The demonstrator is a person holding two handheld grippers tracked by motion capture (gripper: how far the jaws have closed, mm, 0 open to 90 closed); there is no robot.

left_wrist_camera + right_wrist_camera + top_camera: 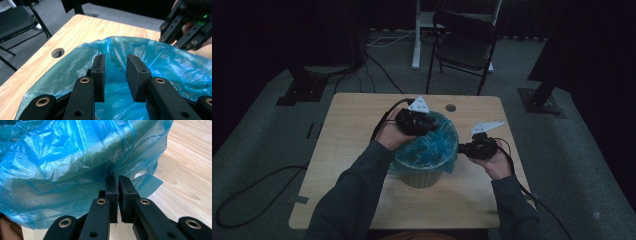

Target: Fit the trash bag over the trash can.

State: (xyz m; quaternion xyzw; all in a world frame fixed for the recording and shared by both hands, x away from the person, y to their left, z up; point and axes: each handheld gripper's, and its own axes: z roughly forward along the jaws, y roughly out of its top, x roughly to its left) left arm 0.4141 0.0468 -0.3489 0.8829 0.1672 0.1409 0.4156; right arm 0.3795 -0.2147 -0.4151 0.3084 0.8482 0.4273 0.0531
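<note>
A beige bin (419, 177) lined with a blue plastic bag (432, 142) stands in the middle of the wooden table (352, 150). My left gripper (424, 125) hovers over the bag's far-left rim. In the left gripper view its jaws (115, 67) stand apart above the bag's mouth (160, 60), with a fold of film rising between them, not pinched. My right gripper (462, 148) is at the bin's right side. It is shut on the bag's overhanging edge (75, 165), and the film runs down into the narrow slit between its pads (117, 181).
A cable hole (451, 107) is in the table's far edge behind the bin. A black folding chair (464, 45) stands beyond the table, and cables (252, 195) lie on the grey floor. Bare tabletop lies left of and in front of the bin.
</note>
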